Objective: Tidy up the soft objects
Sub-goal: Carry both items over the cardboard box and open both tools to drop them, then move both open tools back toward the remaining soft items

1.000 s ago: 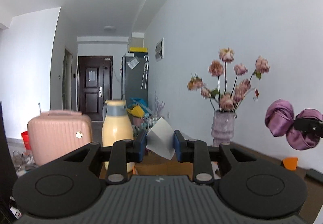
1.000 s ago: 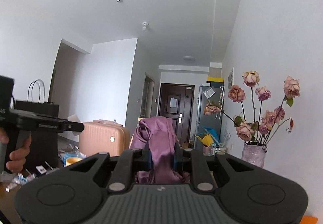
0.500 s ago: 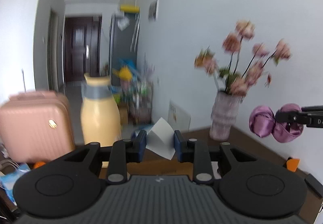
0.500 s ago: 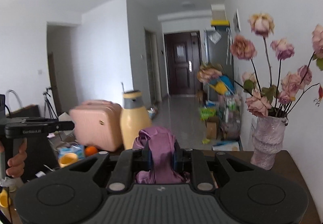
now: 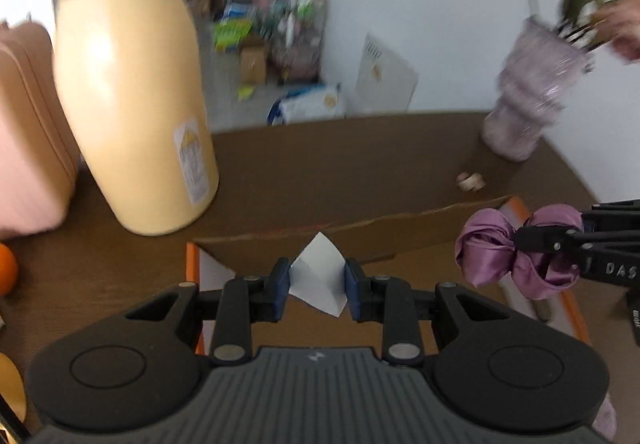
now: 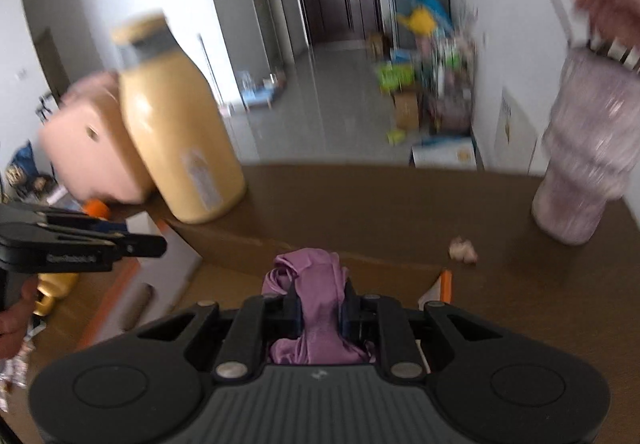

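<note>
My left gripper (image 5: 316, 286) is shut on a white folded sheet (image 5: 318, 278) and holds it above an open cardboard box (image 5: 360, 240) with orange edges. My right gripper (image 6: 320, 304) is shut on a purple satin cloth (image 6: 316, 292) and holds it over the same box (image 6: 248, 244). In the left wrist view the right gripper (image 5: 576, 244) with the bunched purple cloth (image 5: 504, 250) hangs at the right, over the box's right side. In the right wrist view the left gripper (image 6: 80, 244) shows at the left edge.
The box lies on a brown table (image 5: 360, 167). A tall yellow bottle (image 5: 132, 95) stands behind the box at the left. A pale purple vase of flowers (image 5: 532, 99) stands at the back right. A small crumpled object (image 5: 471, 181) lies near the vase. A pink suitcase (image 6: 88, 147) stands beyond the table.
Both grippers have tilted down from facing the room toward the table and box, and moved closer to it. Each keeps its hold on its item.
</note>
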